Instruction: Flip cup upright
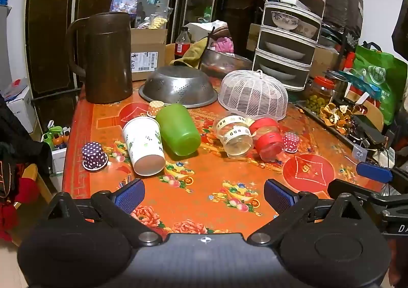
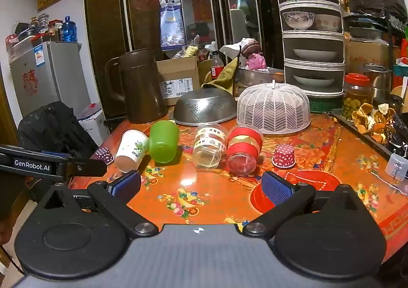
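Four cups lie on their sides in a row on the orange table (image 1: 204,180): a white paper cup (image 1: 144,146) (image 2: 131,150), a green plastic cup (image 1: 178,129) (image 2: 163,141), a clear cup with a white band (image 1: 234,136) (image 2: 209,146) and a clear cup with red bands (image 1: 267,140) (image 2: 243,151). My left gripper (image 1: 204,195) is open and empty, near the table's front edge, short of the cups. My right gripper (image 2: 201,187) is open and empty, also short of the cups. The right gripper's finger (image 1: 374,173) shows at the left wrist view's right edge.
Small dotted paper cups stand upside down: purple (image 1: 93,156), red (image 1: 290,142) (image 2: 284,155), orange (image 1: 155,108). Behind the cups are a brown jug (image 1: 104,58), an upturned steel colander (image 1: 178,89), a white mesh food cover (image 1: 255,95), a tiered dish rack (image 1: 288,33) and a tray of peels (image 1: 336,114).
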### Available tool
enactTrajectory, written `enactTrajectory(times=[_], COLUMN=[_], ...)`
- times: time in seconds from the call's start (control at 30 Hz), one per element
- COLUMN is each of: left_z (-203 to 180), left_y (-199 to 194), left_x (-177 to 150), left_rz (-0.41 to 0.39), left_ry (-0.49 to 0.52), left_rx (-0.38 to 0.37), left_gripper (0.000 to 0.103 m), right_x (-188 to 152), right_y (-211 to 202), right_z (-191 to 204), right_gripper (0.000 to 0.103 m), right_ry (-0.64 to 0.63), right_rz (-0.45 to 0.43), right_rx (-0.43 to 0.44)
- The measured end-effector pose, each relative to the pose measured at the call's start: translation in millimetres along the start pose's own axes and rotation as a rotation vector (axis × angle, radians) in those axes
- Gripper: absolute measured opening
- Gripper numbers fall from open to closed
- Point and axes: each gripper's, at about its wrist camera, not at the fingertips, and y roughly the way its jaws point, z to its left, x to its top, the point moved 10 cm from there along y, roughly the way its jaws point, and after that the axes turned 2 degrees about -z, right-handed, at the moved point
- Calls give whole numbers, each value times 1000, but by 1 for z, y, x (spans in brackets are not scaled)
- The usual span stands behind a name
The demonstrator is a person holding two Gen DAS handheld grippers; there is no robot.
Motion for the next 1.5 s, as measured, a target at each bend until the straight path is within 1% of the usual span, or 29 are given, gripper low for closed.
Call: enactTrajectory(times=[0.3,0.33,0.47,0.5,1.5], left_z=[10,6,9,3,6], left_y=[2,-1,-2,0,1], left_x=[0,0,0,-1,-5], left_rz=[24,5,8,10,27], left_ry=[-54,-5,-3,3,-3], left_rx=[-8,1,2,8,31], left_gripper=[101,101,101,101,101], right_x=[-1,-1,-1,0,-4], right_y=[1,2,2,2,0], right_z=[2,3,2,2,1], right_gripper=[102,102,102,102,102], right_ry=[8,8,11,11,25], right_rz=[-3,-2,-2,-2,6], right_rx=[13,12,13,14,32])
